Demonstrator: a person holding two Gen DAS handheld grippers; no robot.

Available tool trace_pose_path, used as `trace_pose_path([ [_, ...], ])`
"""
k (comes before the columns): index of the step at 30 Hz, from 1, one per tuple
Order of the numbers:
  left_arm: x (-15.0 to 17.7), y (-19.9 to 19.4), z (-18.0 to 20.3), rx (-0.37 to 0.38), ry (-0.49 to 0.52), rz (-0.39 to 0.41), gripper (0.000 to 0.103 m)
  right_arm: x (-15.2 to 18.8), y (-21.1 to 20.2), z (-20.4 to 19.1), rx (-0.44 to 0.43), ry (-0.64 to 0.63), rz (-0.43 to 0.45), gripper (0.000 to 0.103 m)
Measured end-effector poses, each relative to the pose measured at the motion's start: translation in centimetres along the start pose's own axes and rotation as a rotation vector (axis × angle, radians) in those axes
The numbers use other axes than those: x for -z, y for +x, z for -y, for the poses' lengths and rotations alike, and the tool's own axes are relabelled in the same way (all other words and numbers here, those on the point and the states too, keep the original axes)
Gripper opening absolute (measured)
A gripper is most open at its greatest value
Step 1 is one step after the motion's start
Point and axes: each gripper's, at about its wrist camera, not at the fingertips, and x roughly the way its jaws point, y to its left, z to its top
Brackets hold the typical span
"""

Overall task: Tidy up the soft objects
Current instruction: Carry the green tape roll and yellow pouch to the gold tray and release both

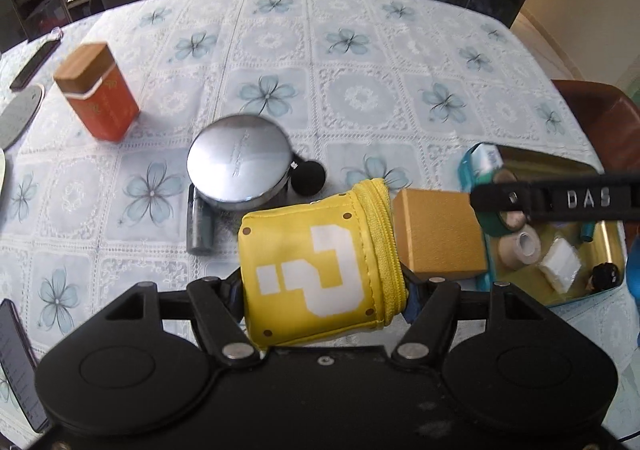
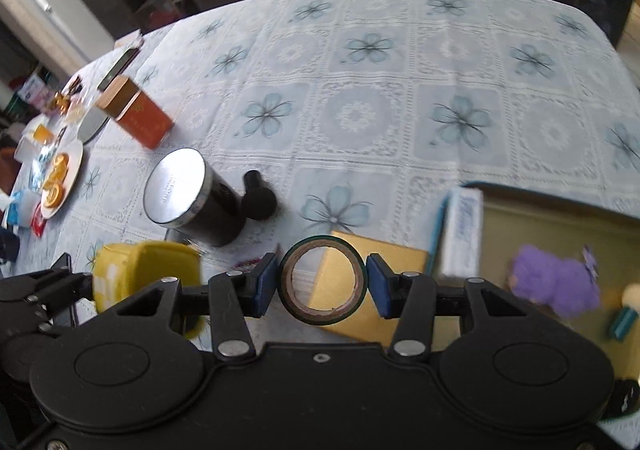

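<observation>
A yellow zip pouch (image 1: 316, 262) with a white question mark hangs above the table, and my left gripper (image 1: 324, 290) is shut on its sides. In the right wrist view the same pouch (image 2: 148, 274) shows at the left. My right gripper (image 2: 322, 282) is shut on a dark green tape roll (image 2: 325, 317), with the blue pads against its rim. One finger (image 1: 580, 200) of the right gripper reaches in from the right in the left wrist view, with the tape roll (image 1: 494, 224) at its tip, over the open tin tray (image 1: 608, 170).
The tray (image 2: 560, 206) holds a purple plush (image 2: 552, 282), a tissue pack (image 2: 462, 234) and a beige tape roll (image 1: 520, 246). A gold box (image 1: 440, 234) lies beside it. A silver-lidded can (image 1: 238, 166), a black ball (image 1: 308, 178) and an orange box (image 1: 100, 102) stand mid-table. Phone (image 1: 16, 370) at left edge.
</observation>
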Motion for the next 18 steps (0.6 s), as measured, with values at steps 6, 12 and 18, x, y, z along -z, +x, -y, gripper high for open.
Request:
trace_pose_path([
  [6, -1.9, -2.6, 4.0, 0.039, 0.055, 0.080, 0.067, 2.3, -3.9, 5.1, 0.047, 0.136, 0.065, 0.049],
  [12, -3.3, -3.8, 9.7, 0.124, 0.115, 0.118, 0.067, 4.1, -7.7, 10.6, 0.109, 0.250, 0.134, 0.049],
  [18, -3.8, -2.3, 16.0, 0.186, 0.157, 0.107, 0.067, 5.6, -10.4, 15.4, 0.171, 0.327, 0.179, 0.049],
])
